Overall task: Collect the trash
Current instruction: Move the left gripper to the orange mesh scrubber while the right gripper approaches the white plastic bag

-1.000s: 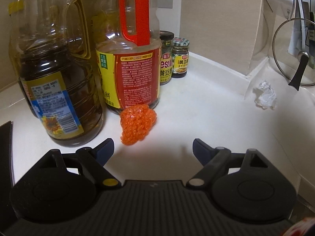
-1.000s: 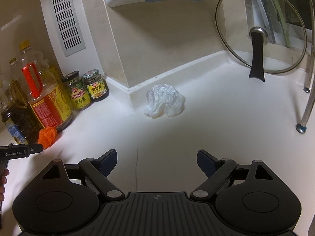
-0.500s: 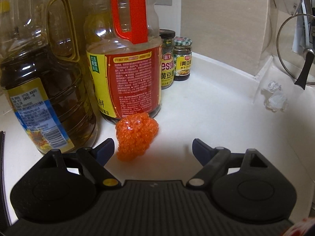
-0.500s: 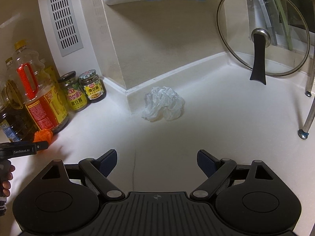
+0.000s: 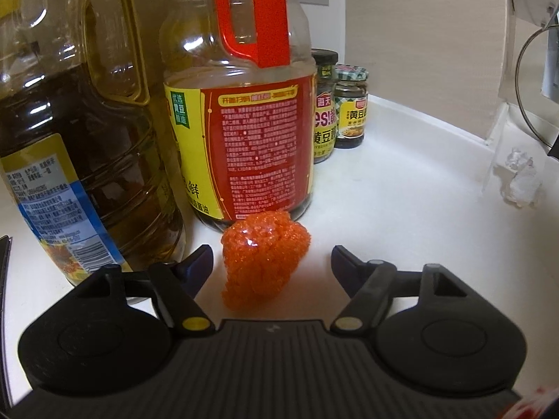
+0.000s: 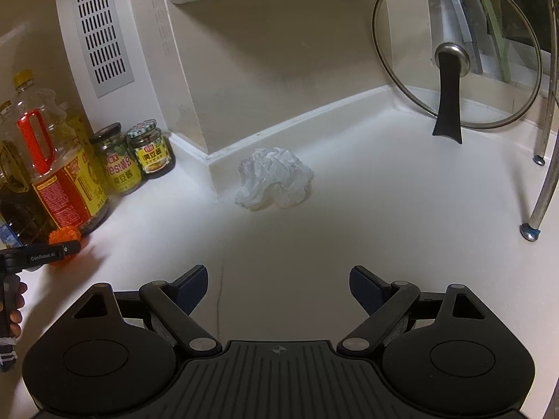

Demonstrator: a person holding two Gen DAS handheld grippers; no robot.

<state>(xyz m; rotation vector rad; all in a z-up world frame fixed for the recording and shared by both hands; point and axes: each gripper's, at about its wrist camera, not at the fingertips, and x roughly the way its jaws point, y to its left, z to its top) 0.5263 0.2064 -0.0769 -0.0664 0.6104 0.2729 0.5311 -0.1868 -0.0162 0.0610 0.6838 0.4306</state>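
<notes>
Now reaching: my left gripper [image 5: 271,262] spread wide, orange mesh wad [image 5: 265,253] between its fingers, beside the soy bottle [image 5: 241,118]. Next, close. Right gripper [image 6: 276,284] open, facing crumpled tissue [image 6: 274,176].

Left gripper [image 5: 271,260] wide open, orange mesh wad [image 5: 266,254] between the jaws, clear gap on its right side, tighter on the left. Soy sauce bottle [image 5: 244,115] directly behind the wad, oil jug [image 5: 70,132] crowding the left finger. Open countertop [image 6: 367,216] ahead of right gripper [image 6: 277,288] up to crumpled tissue [image 6: 274,177]; wall corner just behind it, glass lid [image 6: 454,49] well right.
</notes>
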